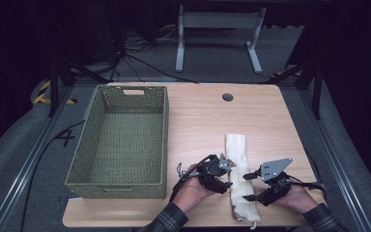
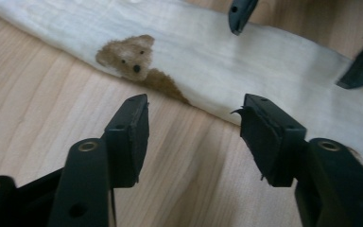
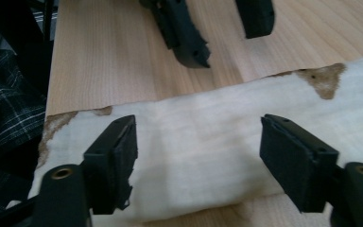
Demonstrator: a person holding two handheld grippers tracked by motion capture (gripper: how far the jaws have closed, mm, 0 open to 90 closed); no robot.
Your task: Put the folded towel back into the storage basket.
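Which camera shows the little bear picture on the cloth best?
The left gripper view: the bear on the cloth shows face and eyes. The right gripper view gives brown patches; the high view, the folded cloth.

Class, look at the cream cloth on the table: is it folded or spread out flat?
Folded. The cloth lies as a long narrow strip, and its brown bear patch is cut off at the strip's edge.

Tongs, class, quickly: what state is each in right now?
Left tongs: open, holding nothing, beside the folded cloth.
Right tongs: open over the cloth, holding nothing.
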